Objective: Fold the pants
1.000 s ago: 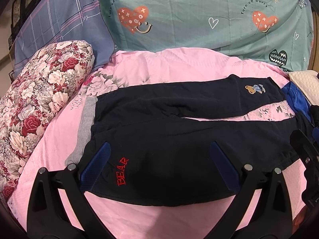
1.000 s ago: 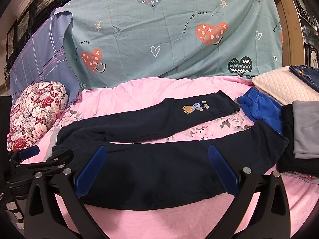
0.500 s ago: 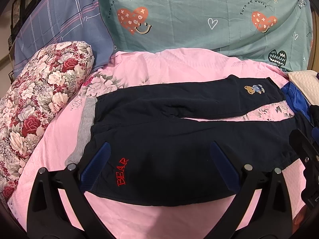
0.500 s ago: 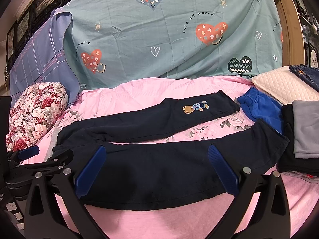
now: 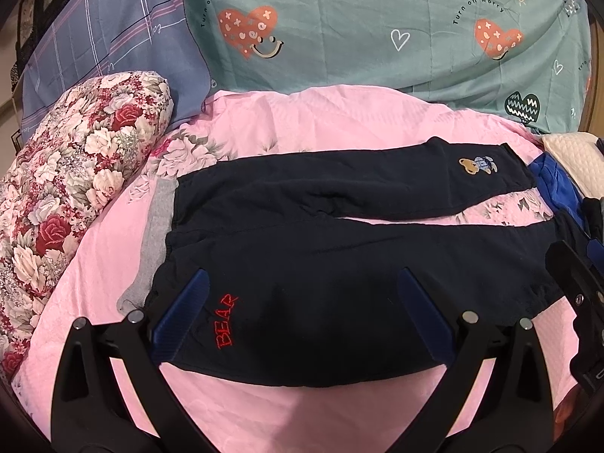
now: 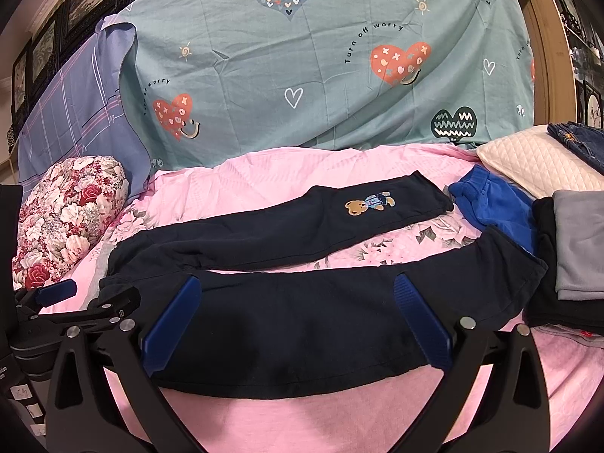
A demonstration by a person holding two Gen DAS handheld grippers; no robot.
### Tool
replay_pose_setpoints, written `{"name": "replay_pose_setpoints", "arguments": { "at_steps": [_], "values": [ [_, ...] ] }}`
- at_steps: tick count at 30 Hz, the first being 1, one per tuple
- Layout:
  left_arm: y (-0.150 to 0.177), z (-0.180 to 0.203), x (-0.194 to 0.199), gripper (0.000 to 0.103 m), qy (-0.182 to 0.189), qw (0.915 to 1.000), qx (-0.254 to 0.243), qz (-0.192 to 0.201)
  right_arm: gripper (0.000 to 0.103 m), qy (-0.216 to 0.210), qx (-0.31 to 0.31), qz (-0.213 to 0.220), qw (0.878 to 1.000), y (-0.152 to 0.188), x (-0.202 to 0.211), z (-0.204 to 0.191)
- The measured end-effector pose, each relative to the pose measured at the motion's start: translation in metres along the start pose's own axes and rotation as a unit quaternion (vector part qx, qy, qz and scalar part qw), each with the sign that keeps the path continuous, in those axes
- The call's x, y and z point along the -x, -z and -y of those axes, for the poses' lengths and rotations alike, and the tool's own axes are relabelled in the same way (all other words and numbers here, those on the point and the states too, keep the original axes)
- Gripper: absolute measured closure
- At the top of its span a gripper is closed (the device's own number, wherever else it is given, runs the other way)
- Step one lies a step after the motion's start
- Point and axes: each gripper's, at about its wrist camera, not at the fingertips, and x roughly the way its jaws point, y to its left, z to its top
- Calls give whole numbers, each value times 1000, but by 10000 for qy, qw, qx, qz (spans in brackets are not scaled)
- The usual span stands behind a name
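Ahead of our left gripper (image 5: 302, 313), jaws wide and empty, the pants (image 5: 339, 249) lie flat on the pink bedspread (image 5: 309, 128), waistband leftward. From our right gripper (image 6: 298, 317), equally wide, legs run rightward; it seems nearer the cuffs.

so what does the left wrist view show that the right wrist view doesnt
Only the left wrist view shows the red BEAR lettering near the grey waistband. Only the right wrist view shows the folded grey garment on a dark pile and the jeans on the quilted pillow. Both show the dark pants lying flat, unfolded, with the bear patch, and open grippers.
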Motion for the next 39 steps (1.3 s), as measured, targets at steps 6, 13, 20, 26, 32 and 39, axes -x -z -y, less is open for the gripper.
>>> {"name": "replay_pose_setpoints", "arguments": {
  "at_steps": [6, 13, 20, 26, 32, 39],
  "values": [
    [0, 0, -1, 2, 36, 10000, 12, -45, 1, 28, -15, 47, 10000, -2, 2, 1],
    [1, 0, -2, 2, 67, 10000, 11, -71, 1, -15, 27, 120, 9999, -4, 4, 0],
    [2, 0, -2, 2, 90, 9999, 23, -62, 1, 112, 247, 284, 9992, -3, 10, -7],
    [2, 2, -1, 2, 102, 9999, -7, -28, 1, -193, 215, 704, 9971, 0, 19, -1],
    [2, 1, -1, 2, 135, 9999, 5, -11, 1, -303, -124, 351, 9988, -1, 7, 8],
    [2, 0, -4, 2, 256, 9996, 32, -111, 1, -330, -215, 240, 9989, 2, 5, 10]
  ]
}}
